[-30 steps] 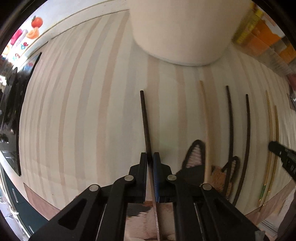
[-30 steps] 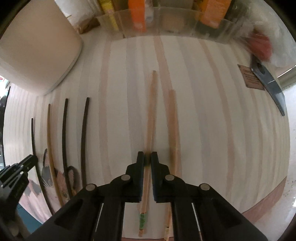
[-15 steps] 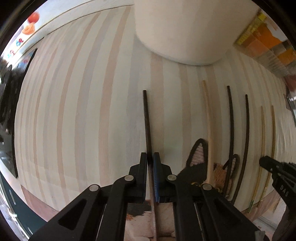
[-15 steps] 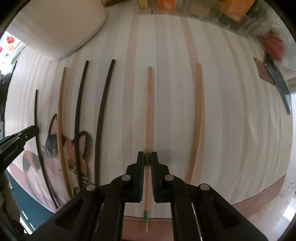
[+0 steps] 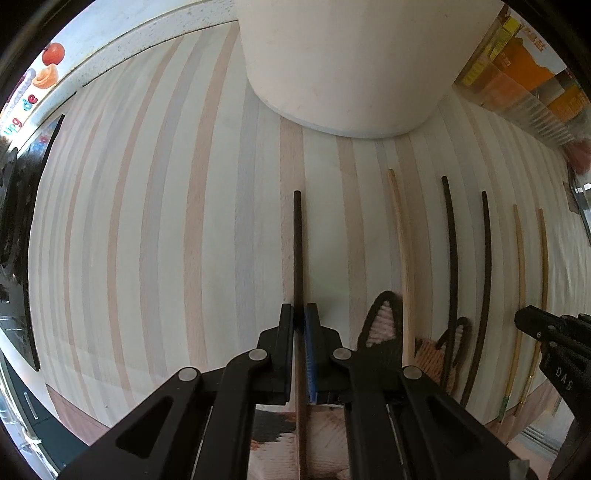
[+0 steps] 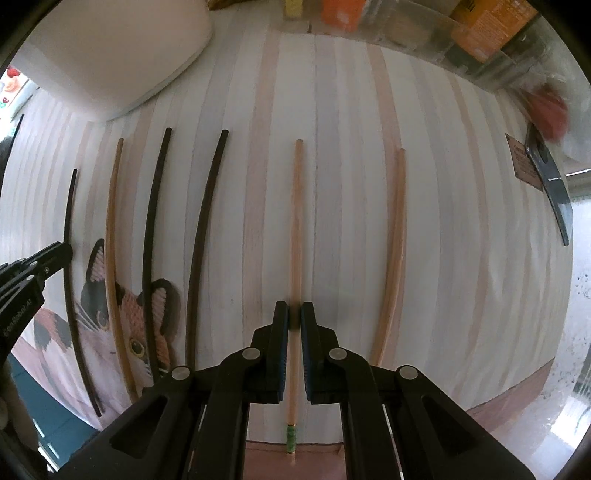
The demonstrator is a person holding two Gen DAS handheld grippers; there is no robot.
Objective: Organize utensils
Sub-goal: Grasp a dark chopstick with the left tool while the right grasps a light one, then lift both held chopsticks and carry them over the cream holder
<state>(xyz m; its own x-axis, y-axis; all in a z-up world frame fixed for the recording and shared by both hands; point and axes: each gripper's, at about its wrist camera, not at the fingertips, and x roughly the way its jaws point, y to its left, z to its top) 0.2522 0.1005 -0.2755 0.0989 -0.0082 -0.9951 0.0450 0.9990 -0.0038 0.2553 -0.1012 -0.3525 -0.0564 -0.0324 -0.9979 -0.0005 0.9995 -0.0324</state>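
Several chopsticks lie in a row on a striped mat [image 5: 147, 258]. My left gripper [image 5: 299, 314] is shut on a dark chopstick [image 5: 297, 243], the leftmost of the row, which points away toward the white pot. My right gripper [image 6: 294, 314] is shut on a light wooden chopstick [image 6: 296, 221] with a green band at its near end. Between them lie a light chopstick [image 6: 110, 236] and two dark ones [image 6: 153, 221] [image 6: 203, 236]. Another light chopstick [image 6: 393, 254] lies to the right. The left gripper also shows in the right wrist view [image 6: 33, 273], and the right gripper in the left wrist view [image 5: 546, 332].
A large white pot [image 5: 343, 62] stands at the back of the mat. A clear rack with orange and yellow packets [image 6: 424, 26] runs along the back right. A cat picture [image 6: 110, 332] is on the mat's near edge. A dark blade-like tool [image 6: 550, 188] lies at the far right.
Both grippers, each still shut on its chopstick, have shifted slightly over the mat. The right gripper's chopstick now lies parallel in the row, apart from the light one on its right.
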